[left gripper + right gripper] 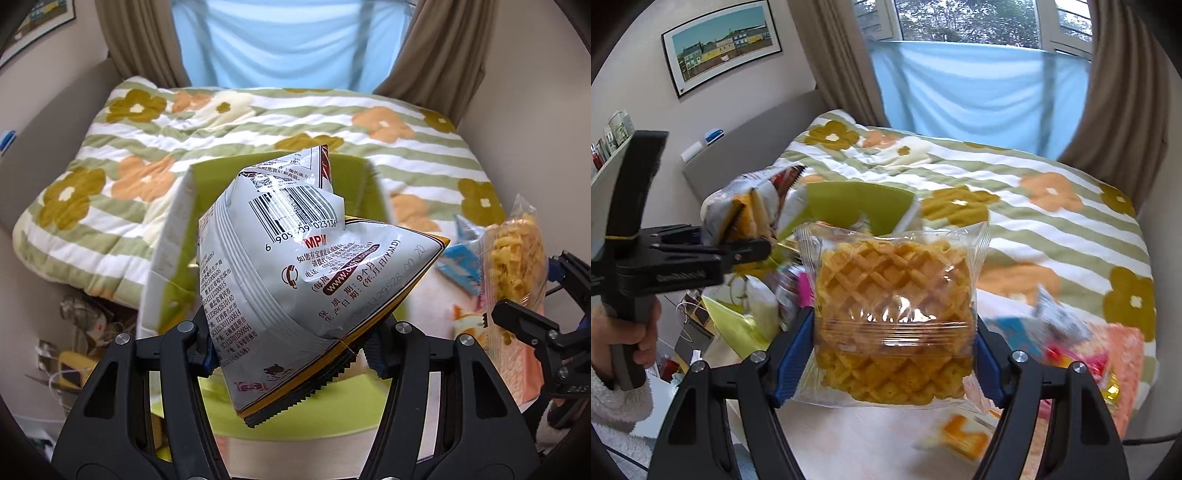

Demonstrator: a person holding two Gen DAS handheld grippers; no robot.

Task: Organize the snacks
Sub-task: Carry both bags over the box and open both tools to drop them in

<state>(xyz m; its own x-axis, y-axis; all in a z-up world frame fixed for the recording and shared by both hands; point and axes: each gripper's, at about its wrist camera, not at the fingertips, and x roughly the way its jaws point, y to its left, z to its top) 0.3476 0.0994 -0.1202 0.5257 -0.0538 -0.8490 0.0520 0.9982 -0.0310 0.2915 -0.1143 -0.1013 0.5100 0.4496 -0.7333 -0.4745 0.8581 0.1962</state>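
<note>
Our left claw (291, 354) grips the silver snack bag (295, 266) above the green box (166, 240). Our right claw (894, 354) clamps the clear bag of lattice crisps (894, 291) over the worktop (857, 443)

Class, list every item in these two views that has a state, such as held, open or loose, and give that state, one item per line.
Left gripper: shut on the silver bag.
Silver bag: sealed, crumpled, held above the green box.
Right gripper: shut on the waffle pack.
Waffle pack: sealed, clear wrapper, held upright.
Green box: open at the top.
Blue packet: lying loose on the table.
Curtains: drawn aside.
</note>
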